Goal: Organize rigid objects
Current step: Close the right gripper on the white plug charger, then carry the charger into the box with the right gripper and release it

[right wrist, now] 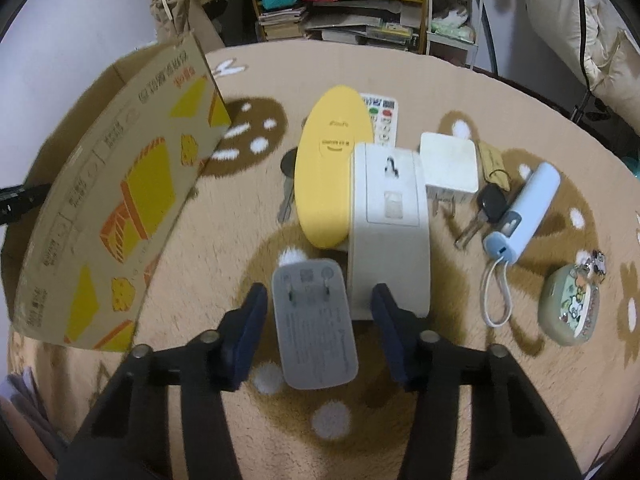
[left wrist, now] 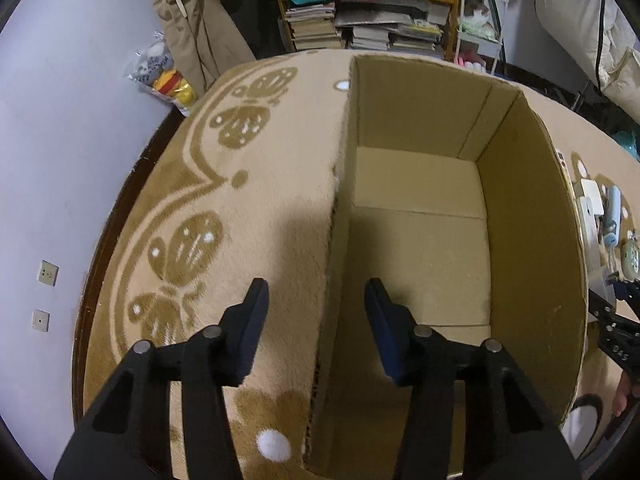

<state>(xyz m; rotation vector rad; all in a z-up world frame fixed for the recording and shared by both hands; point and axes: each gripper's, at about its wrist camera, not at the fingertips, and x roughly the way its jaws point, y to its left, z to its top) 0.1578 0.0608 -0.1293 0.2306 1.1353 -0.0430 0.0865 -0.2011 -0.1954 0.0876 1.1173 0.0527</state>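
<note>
- Right gripper (right wrist: 318,320): jaws parted, dark blue pads on either side of a flat grey rectangular plug adapter (right wrist: 314,322) lying prong-side up on the tan patterned carpet (right wrist: 440,420); a gap shows on each side, no contact.
- Long white rectangular device (right wrist: 390,232) just right of the adapter, overlapping the yellow oval case (right wrist: 332,172).
- Left gripper (left wrist: 316,328): jaws parted, straddling the near left wall of the open brown cardboard box (left wrist: 532,240); pads clear of the wall.

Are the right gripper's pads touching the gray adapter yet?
Apart. The right wrist view shows carpet on both sides between the gray adapter and the right gripper pads.
</note>
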